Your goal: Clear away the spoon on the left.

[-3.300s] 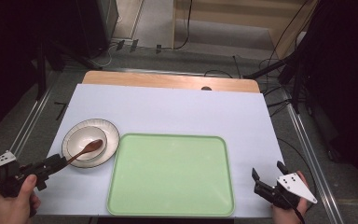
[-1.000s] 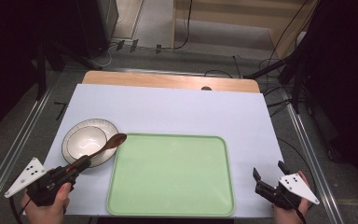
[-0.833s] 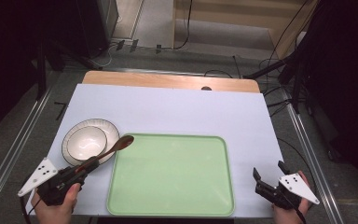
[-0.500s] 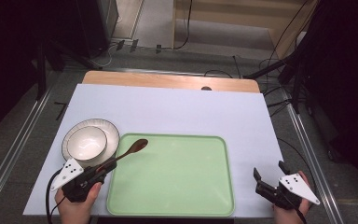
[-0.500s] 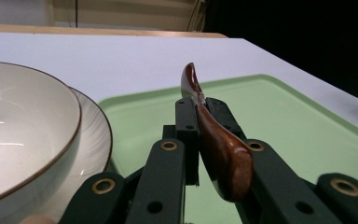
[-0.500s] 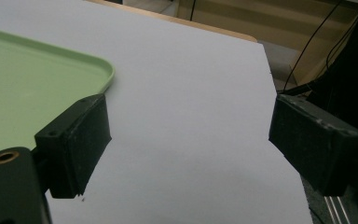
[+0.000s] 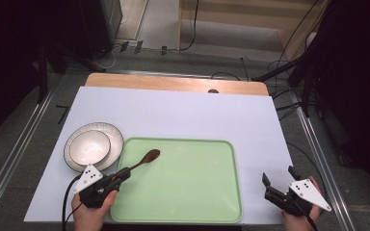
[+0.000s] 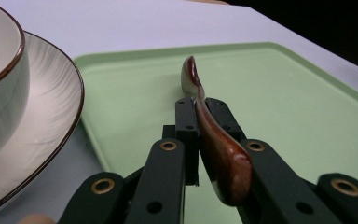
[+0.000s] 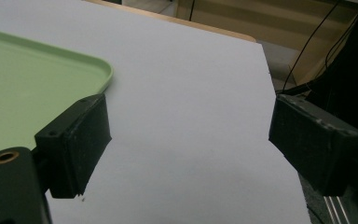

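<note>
Left tool (image 7: 117, 177), clenched on spoon (image 7: 139, 162), now moved right from plate (image 7: 111, 144) over tray (image 7: 192, 192); right tool (image 7: 280, 185) unmoved, released.

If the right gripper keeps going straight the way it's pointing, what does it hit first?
Probably nothing: the right gripper, jaws open, points across bare white table cover, passing right of the green tray. Depth is hard to judge.

Both grippers, left gripper (image 7: 117, 176) and right gripper (image 7: 276, 182), have matte black jaws with brass-ringed screw holes, white dotted triangular plates and black cables
</note>
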The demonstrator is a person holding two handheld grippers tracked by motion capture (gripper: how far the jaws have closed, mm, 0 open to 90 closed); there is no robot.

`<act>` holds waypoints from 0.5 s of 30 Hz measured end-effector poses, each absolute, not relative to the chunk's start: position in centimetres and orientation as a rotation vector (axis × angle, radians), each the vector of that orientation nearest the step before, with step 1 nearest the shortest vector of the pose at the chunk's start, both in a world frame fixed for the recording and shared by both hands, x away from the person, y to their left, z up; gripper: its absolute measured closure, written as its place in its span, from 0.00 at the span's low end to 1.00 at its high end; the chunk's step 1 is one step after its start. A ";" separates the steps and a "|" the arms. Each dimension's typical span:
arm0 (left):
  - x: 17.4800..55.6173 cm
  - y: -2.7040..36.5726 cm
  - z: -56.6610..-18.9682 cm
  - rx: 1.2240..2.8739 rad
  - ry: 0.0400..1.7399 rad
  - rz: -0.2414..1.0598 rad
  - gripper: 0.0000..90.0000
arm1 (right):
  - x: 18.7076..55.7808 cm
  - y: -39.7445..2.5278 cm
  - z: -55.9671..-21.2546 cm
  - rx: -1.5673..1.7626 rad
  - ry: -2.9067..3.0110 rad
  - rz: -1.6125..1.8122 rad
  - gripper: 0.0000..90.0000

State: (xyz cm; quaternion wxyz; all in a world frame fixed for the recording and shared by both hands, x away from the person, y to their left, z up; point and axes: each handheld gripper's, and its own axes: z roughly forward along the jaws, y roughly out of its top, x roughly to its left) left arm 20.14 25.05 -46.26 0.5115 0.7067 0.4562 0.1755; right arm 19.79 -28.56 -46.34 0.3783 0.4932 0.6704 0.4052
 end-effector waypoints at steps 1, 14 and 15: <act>20.1 24.9 -46.3 1.708 1.100 0.432 0.94 | 19.8 -28.6 -46.3 1.261 1.713 1.036 0.15; 20.0 23.4 -46.5 1.870 1.084 0.429 0.58 | 19.7 -28.4 -46.3 1.262 1.714 1.036 0.15; 20.0 23.4 -46.5 1.870 1.084 0.429 0.63 | 19.7 -28.4 -46.3 1.262 1.714 1.036 0.15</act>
